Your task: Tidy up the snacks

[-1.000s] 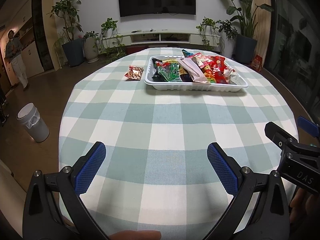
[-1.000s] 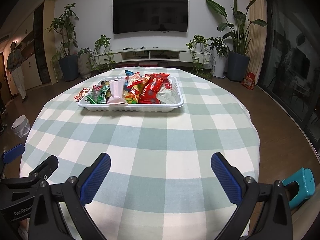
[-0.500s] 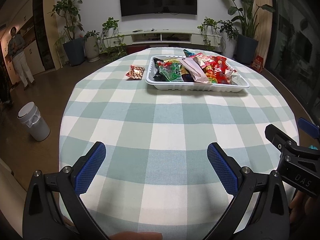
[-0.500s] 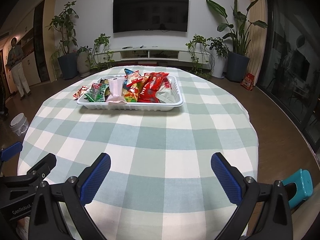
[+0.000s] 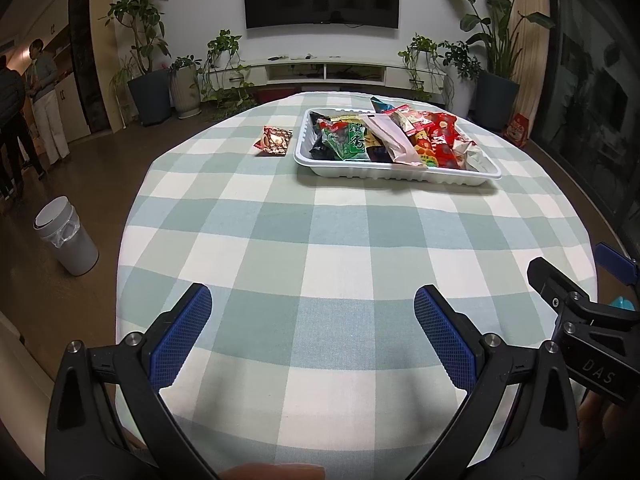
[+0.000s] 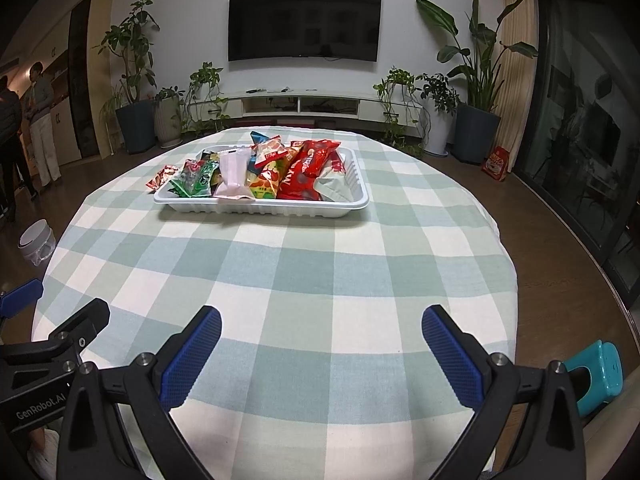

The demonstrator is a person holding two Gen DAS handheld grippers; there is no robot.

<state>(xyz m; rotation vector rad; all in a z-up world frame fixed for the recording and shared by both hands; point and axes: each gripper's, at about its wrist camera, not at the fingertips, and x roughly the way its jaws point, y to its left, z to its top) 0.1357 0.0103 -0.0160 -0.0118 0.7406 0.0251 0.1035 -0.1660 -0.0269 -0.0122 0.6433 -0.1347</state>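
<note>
one packet (image 5: 274, 141) lay outside the tray (image 5: 384, 171); both tongs (image 5: 312, 334) (image 6: 322, 344) hung released, empty; left should reach across the desk (image 5: 320, 240), pinching its edge.

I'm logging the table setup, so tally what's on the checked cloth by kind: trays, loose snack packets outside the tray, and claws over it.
White tray: 1
Loose snack packet outside the tray: 1
Claws over the cloth, both open and empty: 2, left claw and right claw
Total: 4
Packets piled inside the tray overlap too much to count.
</note>
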